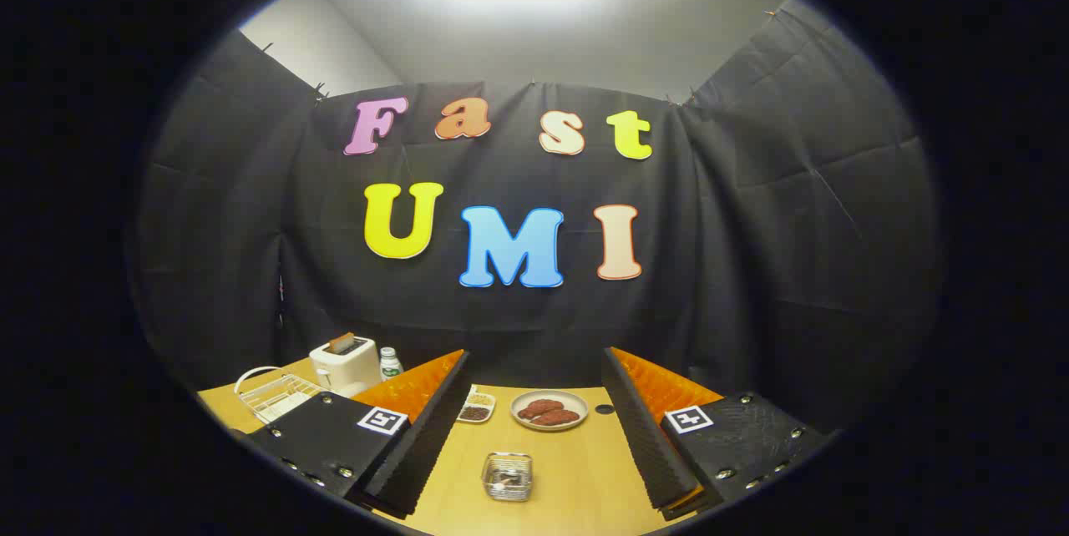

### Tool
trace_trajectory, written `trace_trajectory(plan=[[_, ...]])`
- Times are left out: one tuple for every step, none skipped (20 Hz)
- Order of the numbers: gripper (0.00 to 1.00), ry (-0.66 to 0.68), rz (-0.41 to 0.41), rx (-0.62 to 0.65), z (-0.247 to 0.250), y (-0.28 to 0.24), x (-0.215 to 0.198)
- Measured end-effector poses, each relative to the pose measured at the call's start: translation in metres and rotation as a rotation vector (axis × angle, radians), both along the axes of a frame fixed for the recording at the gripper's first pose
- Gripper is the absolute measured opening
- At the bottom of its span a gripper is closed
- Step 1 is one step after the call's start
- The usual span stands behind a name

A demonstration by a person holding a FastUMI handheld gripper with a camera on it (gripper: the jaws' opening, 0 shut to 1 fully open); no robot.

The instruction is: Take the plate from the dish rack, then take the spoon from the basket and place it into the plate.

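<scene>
My gripper (535,354) hangs open above the wooden table (585,469), with nothing between its widely spread fingers. A small wire basket (507,476) stands on the table between the fingers, close in front; something pale lies inside it, too small to make out as the spoon. A white wire dish rack (274,394) sits at the table's left edge, beyond the left finger (422,427). A flat pale shape rests in the rack, and I cannot tell whether it is the plate.
Beyond the basket lies a round plate of brown cookies (549,410), with a small dish of dark bits (476,412) to its left. A white toaster (345,363) and a small bottle (389,362) stand behind the rack. Black cloth walls close the booth.
</scene>
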State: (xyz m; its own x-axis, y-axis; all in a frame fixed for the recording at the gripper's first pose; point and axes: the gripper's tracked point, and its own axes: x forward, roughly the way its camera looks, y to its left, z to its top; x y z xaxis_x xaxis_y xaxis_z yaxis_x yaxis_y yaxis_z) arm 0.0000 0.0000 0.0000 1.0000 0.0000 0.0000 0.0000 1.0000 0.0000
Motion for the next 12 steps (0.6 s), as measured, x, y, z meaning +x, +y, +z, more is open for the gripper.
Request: trace_trajectory(plan=[[0.97,0.011,0.014,-0.001,0.001,0.019,-0.001],[0.96,0.024,0.025,-0.006,0.0,0.039,-0.002],[0.97,0.033,0.043,-0.011,-0.001,0.06,0.001],[0.97,0.046,0.059,-0.014,-0.004,0.081,0.005],[0.97,0.062,0.066,-0.018,-0.01,0.1,0.009],[0.97,0.079,0.072,-0.02,-0.016,0.117,0.014],[0.95,0.092,0.076,-0.019,-0.022,0.135,0.02],[0.94,0.105,0.074,-0.023,-0.026,0.149,0.026],[0.94,0.117,0.066,-0.03,-0.033,0.161,0.032],[0.94,0.131,0.053,-0.038,-0.038,0.171,0.039],[0.94,0.14,0.036,-0.046,-0.043,0.18,0.045],[0.83,0.147,0.031,-0.043,-0.047,0.189,0.052]])
